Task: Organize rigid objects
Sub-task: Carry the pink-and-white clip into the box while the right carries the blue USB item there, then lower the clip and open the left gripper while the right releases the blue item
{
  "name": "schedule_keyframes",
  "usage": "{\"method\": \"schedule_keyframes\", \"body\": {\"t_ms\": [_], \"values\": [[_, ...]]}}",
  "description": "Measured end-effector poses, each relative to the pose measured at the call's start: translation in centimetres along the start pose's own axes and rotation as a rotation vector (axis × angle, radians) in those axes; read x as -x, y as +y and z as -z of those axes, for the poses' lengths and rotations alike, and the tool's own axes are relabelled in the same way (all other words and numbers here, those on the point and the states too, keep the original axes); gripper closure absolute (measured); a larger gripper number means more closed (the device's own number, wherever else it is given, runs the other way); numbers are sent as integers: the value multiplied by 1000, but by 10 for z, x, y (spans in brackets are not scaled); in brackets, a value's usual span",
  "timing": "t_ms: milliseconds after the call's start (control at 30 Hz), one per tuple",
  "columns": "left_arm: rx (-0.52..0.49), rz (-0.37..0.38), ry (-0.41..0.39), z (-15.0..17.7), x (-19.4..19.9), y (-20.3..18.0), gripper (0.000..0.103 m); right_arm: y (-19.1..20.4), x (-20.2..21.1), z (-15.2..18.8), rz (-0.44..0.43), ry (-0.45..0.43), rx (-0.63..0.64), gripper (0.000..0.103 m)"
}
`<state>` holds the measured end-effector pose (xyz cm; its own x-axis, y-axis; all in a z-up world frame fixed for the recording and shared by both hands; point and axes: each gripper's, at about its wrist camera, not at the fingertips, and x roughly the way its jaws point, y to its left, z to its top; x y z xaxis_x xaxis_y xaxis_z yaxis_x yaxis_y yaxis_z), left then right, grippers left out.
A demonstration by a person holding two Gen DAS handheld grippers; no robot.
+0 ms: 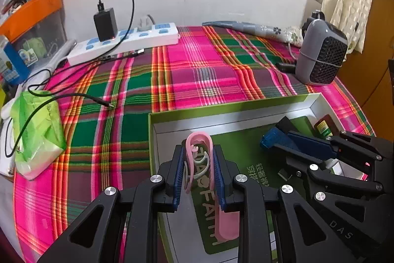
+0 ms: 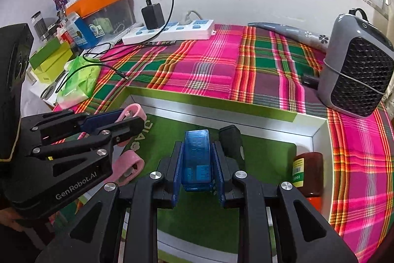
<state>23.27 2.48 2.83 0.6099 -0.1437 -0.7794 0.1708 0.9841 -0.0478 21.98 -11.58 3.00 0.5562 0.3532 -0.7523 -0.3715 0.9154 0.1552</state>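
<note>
Hovering over the green-rimmed box [image 1: 157,130]: left gripper [image 1: 199,164], pads clamped on a pink clip [image 1: 197,139]; right gripper [image 2: 198,159], pads clamped on a translucent blue block [image 2: 197,152]. Already lodged in the box: a brown bottle [image 2: 311,171] and a black object [image 2: 230,142]. The box is set on a plaid cloth [image 1: 197,75].

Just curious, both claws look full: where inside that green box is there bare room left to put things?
The green box floor is bare in the middle, between the pink clip on the left and the brown bottle by the right wall. The black object crowds the back.
</note>
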Motion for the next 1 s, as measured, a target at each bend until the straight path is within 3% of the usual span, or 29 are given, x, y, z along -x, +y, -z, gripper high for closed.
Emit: {"method": "schedule_keyframes", "body": {"t_ms": [1000], "values": [[-13,-14,9,1,-7,-3,81,3,-16,-3,-7,49,16,79]]}}
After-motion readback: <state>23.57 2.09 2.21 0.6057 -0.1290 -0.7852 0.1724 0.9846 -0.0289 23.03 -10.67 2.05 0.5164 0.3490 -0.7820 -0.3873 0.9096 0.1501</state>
